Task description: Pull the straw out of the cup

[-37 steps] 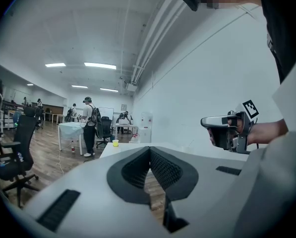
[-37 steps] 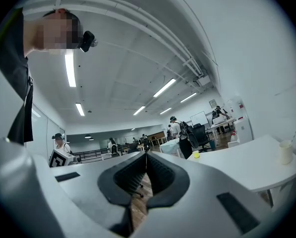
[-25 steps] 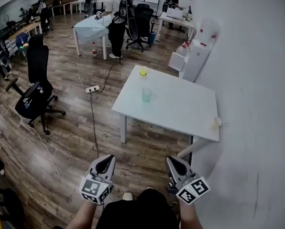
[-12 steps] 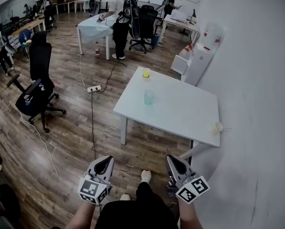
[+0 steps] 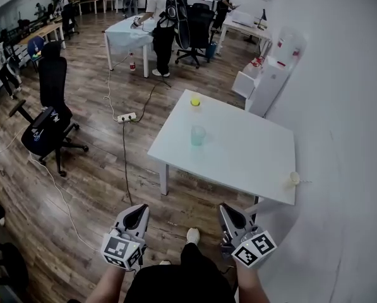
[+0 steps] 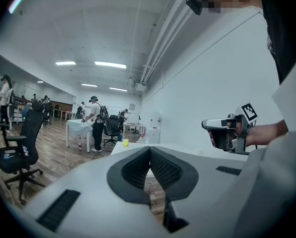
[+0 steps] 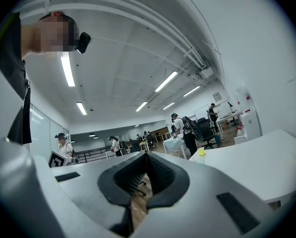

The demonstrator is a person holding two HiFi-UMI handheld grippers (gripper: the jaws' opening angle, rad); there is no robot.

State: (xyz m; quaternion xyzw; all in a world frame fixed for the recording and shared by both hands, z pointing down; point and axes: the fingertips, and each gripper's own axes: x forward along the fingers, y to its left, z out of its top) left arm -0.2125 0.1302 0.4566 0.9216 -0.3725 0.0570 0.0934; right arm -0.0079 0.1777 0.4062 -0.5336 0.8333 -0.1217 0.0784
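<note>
While the white table [image 5: 251, 150] lies beyond reach, stage: probably approach.
Left gripper [image 5: 137, 212]: jaws closed together, empty, carried low.
Right gripper [image 5: 227, 211]: likewise closed, empty.
Cup [image 5: 198, 134]: on the table, well ahead of both grippers; straw too small to tell.

Open wooden floor [image 5: 194, 204] runs up to the white table [image 5: 245, 153]. A clear cup [image 5: 198, 135] stands near its left edge, a yellow cup [image 5: 195, 101] at the far corner, and a small cup [image 5: 293, 178] at the right edge beside the wall [image 5: 343, 137].
</note>
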